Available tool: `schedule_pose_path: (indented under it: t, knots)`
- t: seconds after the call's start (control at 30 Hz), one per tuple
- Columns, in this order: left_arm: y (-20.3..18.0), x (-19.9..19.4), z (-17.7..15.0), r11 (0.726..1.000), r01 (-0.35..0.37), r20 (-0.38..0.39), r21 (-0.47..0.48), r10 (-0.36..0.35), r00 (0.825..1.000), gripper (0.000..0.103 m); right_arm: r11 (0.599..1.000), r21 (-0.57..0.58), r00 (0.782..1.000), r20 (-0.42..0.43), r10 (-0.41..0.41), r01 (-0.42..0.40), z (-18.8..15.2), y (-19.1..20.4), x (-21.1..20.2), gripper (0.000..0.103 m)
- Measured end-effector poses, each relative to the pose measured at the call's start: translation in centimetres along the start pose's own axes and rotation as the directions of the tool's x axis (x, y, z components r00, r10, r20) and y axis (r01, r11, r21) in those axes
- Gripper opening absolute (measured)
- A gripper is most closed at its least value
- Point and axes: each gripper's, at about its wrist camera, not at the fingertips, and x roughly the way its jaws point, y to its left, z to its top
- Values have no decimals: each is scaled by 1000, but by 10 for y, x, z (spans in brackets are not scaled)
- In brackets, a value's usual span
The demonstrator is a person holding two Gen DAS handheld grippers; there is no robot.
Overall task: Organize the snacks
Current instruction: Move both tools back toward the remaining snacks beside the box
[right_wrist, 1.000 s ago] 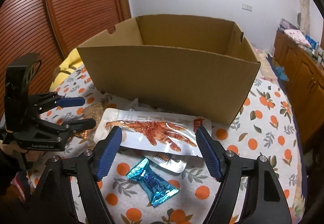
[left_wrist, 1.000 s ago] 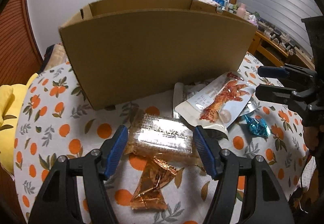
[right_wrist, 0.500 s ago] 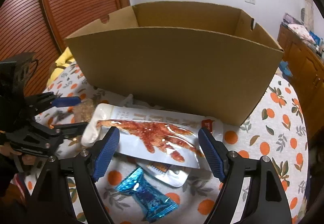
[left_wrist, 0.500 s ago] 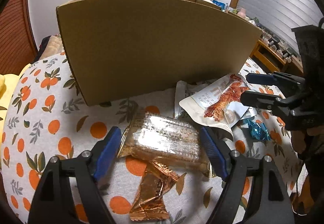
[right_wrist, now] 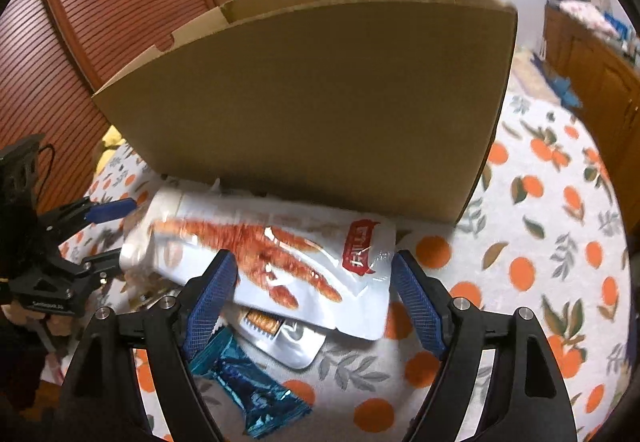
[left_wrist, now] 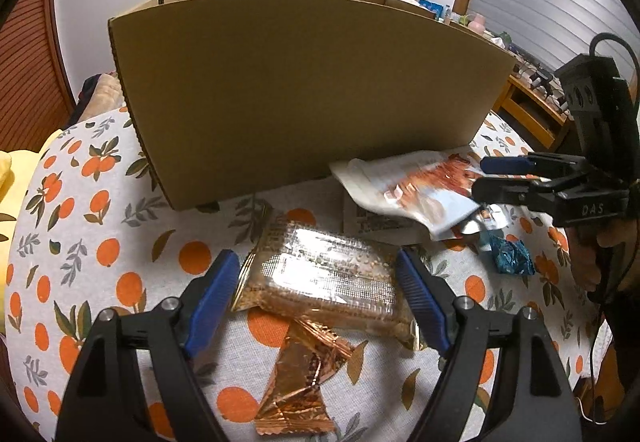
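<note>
- The clear-wrapped snack pack [left_wrist: 326, 278] is a flat rectangular packet, glossy and dimpled, with golden-brown contents showing through; it lies on the orange-print tablecloth [left_wrist: 92, 210].
- It sits between the blue pads of the left gripper [left_wrist: 320, 298], whose jaws are spread wide to either side of it, with a small gap on each side; nothing is grasped.
- A crumpled copper foil wrapper [left_wrist: 298, 390] lies near of the pack, partly tucked under its near edge.
- The white chicken-feet pouch [right_wrist: 272, 254] shows a red-orange claw picture and a red label; it rests on the cloth just in front of the cardboard box [right_wrist: 320, 102], overlapping a silver sachet [right_wrist: 286, 338].
- The right gripper [right_wrist: 312, 302] is open, its blue pads flanking the near part of that pouch without pinching it.
- A blue foil candy [right_wrist: 248, 382] lies near of the sachet, by the right gripper's left finger.
- The box stands upright at the far side of all the snacks, open at the top.
</note>
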Motion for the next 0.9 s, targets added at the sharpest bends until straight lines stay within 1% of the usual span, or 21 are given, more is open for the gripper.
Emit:
schedule_pose_path:
  t: [0.13,0.27,0.37,0.47,0.57,0.7,0.73,0.83,0.9]
  knots:
    - [-5,-2,-2,1000,-2,-7,21,2,1000,81,999,-1,999,-17,32,-32,-8,3,-5,81]
    - [-11,-6,-6,999,-5,-10,41,6,1000,81,997,-37,997,-34,62,-63,-17,14,-18,79]
    - [-14,-8,-8,999,-10,-12,53,11,1000,81,995,-98,1000,-5,19,-20,-16,25,-31,80]
    - [-15,-10,-8,998,-12,-16,55,13,1000,81,988,-153,1000,11,9,-8,-5,36,-33,80]
    - [-18,-12,-9,998,-10,-18,59,11,1000,81,973,-230,1000,-8,-3,1,6,52,-18,80]
    - [-19,-18,-13,998,-2,-14,62,3,1000,81,951,-310,998,-57,-8,-10,6,65,1,80]
    - [-19,-18,-14,998,-1,-14,65,2,1000,81,939,-343,998,-65,-23,-1,4,70,5,80]
    - [-20,-19,-14,997,0,-16,72,1,1000,81,909,-413,995,-49,-89,61,1,76,13,80]
    - [-19,-18,-13,997,2,-16,71,0,1000,81,901,-426,993,-39,-108,81,2,77,18,80]
